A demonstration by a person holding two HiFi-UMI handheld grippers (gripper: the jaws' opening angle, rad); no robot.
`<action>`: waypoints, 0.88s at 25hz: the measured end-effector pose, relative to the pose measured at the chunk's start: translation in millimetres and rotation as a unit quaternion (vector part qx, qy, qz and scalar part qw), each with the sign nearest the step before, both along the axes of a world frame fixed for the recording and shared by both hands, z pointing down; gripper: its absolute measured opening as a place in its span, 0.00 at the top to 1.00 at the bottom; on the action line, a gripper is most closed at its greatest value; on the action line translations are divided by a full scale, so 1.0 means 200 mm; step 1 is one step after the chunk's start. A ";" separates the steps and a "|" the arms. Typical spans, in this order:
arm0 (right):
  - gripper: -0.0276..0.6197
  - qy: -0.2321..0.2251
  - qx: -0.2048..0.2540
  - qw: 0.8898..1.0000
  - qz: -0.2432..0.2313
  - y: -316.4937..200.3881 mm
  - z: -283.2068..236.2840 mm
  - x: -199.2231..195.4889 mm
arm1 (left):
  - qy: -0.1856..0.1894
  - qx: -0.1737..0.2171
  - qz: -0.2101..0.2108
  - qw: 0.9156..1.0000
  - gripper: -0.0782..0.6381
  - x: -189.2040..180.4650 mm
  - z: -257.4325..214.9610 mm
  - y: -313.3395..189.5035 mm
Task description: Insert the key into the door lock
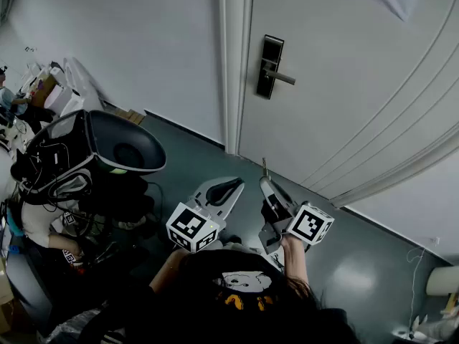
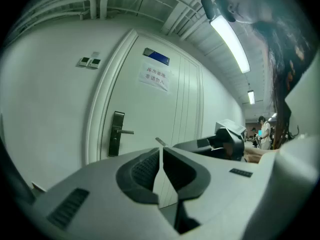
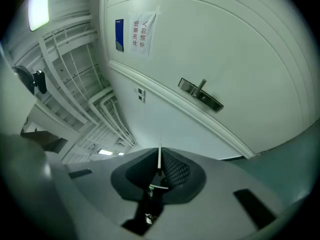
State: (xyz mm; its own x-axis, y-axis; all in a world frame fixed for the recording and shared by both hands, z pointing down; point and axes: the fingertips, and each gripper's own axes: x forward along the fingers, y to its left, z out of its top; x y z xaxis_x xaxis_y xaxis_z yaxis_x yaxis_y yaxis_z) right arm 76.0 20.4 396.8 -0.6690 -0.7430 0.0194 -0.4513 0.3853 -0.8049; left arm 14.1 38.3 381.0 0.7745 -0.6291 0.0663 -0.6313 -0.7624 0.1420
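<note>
Right gripper point(image 1: 267, 186): 2 jaws clamped on key point(image 1: 264, 167), blade toward door point(image 1: 351, 99), well apart from door lock point(image 1: 270, 67). Left gripper point(image 1: 221, 190): 2 jaws pressed together, nothing between, near right gripper.

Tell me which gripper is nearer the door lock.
Right, slightly. The right gripper, shut on the key, sits below the door lock in the head view; the left gripper, shut and empty, is beside it, farther left.

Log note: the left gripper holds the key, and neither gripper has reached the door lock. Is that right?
No: the right gripper holds the key, as the right gripper view shows; the left gripper is shut on nothing. Neither has reached the door lock.
</note>
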 end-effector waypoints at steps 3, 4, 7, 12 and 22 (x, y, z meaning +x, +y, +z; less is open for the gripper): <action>0.93 -0.008 0.002 1.000 -0.005 0.00 0.01 0.00 | 0.001 0.000 -0.001 1.000 0.85 0.01 0.00 0.00; 0.93 -0.009 0.001 1.000 -0.007 0.00 0.01 0.00 | 0.001 0.002 -0.002 1.000 0.85 0.01 0.00 0.00; 0.93 -0.002 -0.002 1.000 -0.007 -0.01 0.01 0.01 | 0.001 0.005 -0.006 1.000 0.85 0.01 0.00 -0.02; 0.93 0.008 -0.003 1.000 -0.003 -0.02 0.03 0.02 | 0.002 0.001 -0.005 1.000 0.85 0.03 0.01 -0.02; 0.93 0.009 -0.017 1.000 -0.007 -0.01 0.06 0.04 | -0.006 0.001 0.004 1.000 0.85 0.10 0.01 -0.02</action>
